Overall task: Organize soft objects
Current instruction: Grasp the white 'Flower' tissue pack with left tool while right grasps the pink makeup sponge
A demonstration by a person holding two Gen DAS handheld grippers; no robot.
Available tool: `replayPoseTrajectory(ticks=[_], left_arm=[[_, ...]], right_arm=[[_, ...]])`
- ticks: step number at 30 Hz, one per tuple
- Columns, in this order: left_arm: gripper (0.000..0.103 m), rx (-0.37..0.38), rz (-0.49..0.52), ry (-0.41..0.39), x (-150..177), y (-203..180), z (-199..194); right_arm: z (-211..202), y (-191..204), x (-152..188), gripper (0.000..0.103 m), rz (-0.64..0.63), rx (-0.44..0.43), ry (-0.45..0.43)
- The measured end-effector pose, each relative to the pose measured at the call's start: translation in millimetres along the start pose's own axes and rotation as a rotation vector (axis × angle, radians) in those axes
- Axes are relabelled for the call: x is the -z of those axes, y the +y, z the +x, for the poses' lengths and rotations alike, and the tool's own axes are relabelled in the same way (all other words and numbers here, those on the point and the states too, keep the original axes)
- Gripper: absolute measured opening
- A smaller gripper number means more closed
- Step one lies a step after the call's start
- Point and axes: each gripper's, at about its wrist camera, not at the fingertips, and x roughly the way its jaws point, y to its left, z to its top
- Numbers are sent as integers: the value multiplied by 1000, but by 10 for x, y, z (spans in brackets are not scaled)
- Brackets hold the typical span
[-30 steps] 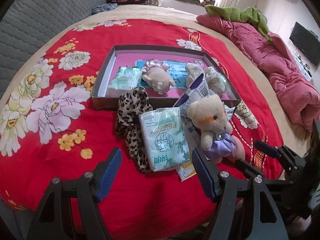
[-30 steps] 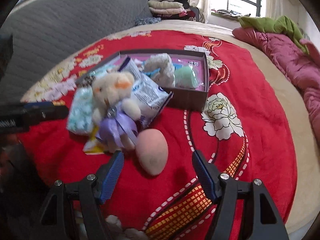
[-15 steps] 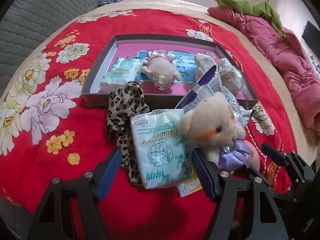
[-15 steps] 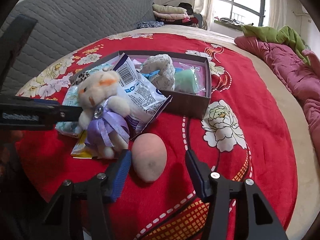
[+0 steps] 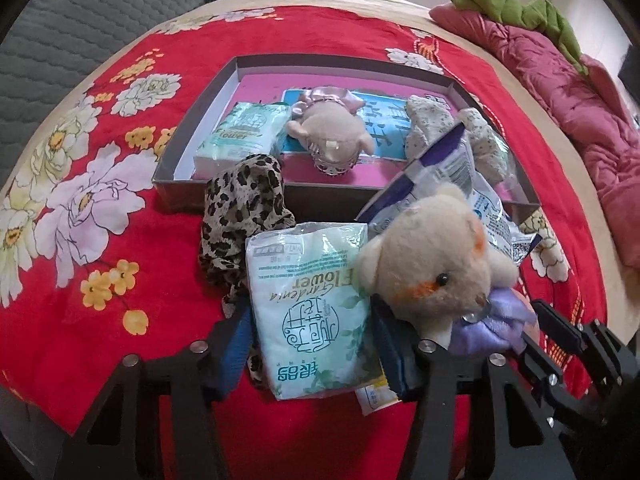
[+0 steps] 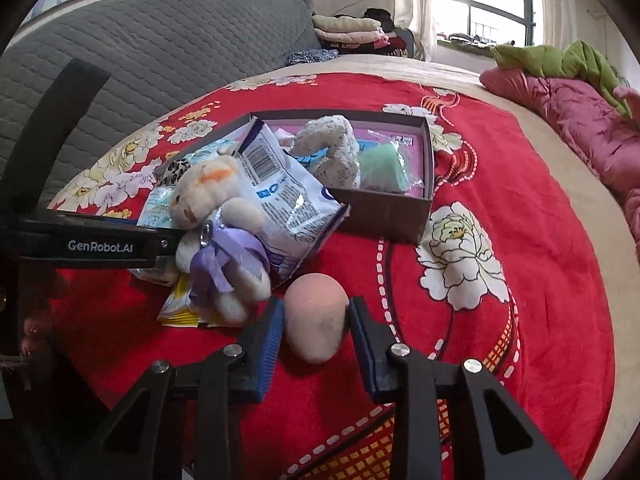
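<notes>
Two grippers low over bed's red floral spread (image 5: 100,320). Your left gripper (image 5: 310,354): jaws just closing around tissue pack (image 5: 308,312), pads at its sides, firm grip unclear. Your right gripper (image 6: 316,334): jaws just closing, narrow, flanking pink egg-shaped sponge (image 6: 316,316), contact unclear. Teddy bear (image 6: 216,236) lies just beside sponge. Box (image 5: 224,196) beyond, holding plush toys.

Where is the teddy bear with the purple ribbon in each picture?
Left wrist view: the teddy bear is low on the right, beside the tissue pack that sits between this gripper's fingers.
Right wrist view: the teddy bear is left of centre, just behind the pink egg-shaped sponge.
Shared landmark: the open box on the red bedspread lies behind the bear in both.
</notes>
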Motion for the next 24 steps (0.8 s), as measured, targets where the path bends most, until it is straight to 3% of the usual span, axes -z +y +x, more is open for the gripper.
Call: replayPoseTrajectory(ticks=[5, 12, 24], left_arm=[[53, 25, 14, 3, 34, -1, -27], [51, 82, -12, 6, 98, 125, -134], [51, 114, -26, -96, 20, 254, -573]], right_arm=[[36, 26, 10, 34, -11, 10, -2], [-41, -164, -7, 32, 89, -28, -21], [-313, -370, -56, 32, 168, 10, -115]])
